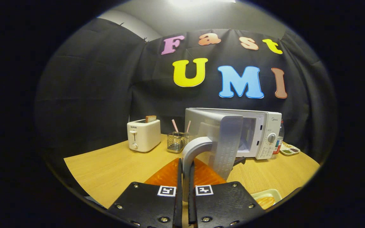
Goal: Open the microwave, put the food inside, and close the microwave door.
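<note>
Hand-held gripper (pixel 185 177) low over the table (pixel 112 164), fingers (pixel 179 190) drawn close together and clamped on the handle (pixel 191 152) of the microwave (pixel 261 133) door (pixel 228 145). Handle a pale grey curved bar, running down between the two fingers. Door swung well open toward the camera, seen nearly edge-on, its inner face turned to the cavity. Cavity (pixel 249 133) partly visible beyond the door, too dim to tell what sits inside. Control panel with a dial (pixel 271 138) on the microwave's right side.

Orange mat (pixel 166 175) flat on the table just under and ahead of the fingers. Food (pixel 265 202) in a pale tray (pixel 269 192) on the table just right of the gripper, outside the microwave.

White toaster (pixel 143 134) well to the left of the microwave, a slice of bread (pixel 150 118) standing up out of its slot. Wire holder (pixel 176 142) with striped straws (pixel 175 125) between toaster and microwave. Bottle (pixel 279 139) just right of the microwave, partly hidden by it, and a small divided dish (pixel 289 149) beside that.
</note>
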Tool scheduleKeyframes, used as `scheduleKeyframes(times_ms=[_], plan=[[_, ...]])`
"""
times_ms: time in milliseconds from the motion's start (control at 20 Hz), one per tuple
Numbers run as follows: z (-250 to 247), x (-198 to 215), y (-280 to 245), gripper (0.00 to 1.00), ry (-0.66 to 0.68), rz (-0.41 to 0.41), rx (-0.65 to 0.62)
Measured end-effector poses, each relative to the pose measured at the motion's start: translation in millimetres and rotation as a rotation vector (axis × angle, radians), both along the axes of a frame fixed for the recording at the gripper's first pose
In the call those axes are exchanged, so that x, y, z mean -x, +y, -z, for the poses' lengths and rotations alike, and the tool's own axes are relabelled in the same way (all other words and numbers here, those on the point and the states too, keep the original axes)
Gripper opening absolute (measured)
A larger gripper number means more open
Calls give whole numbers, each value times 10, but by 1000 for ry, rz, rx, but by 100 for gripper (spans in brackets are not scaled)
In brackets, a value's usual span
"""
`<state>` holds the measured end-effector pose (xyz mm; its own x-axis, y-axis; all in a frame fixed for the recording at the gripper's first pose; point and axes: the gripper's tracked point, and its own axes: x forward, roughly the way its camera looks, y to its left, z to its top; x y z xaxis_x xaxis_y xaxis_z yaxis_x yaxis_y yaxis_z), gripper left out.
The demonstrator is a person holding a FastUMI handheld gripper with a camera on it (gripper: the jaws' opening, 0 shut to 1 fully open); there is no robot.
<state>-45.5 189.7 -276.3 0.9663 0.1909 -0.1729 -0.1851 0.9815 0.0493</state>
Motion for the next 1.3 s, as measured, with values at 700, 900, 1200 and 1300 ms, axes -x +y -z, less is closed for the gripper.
scheduleKeyframes(times_ms=[700, 900, 1200, 1300], plan=[[-99, -33, 820, 11, -179, 258, 14], [-43, 6, 806, 67, -92, 224, 4], [84, 241, 943, 73, -19, 95, 25], [42, 305, 886, 71, -46, 62, 49]])
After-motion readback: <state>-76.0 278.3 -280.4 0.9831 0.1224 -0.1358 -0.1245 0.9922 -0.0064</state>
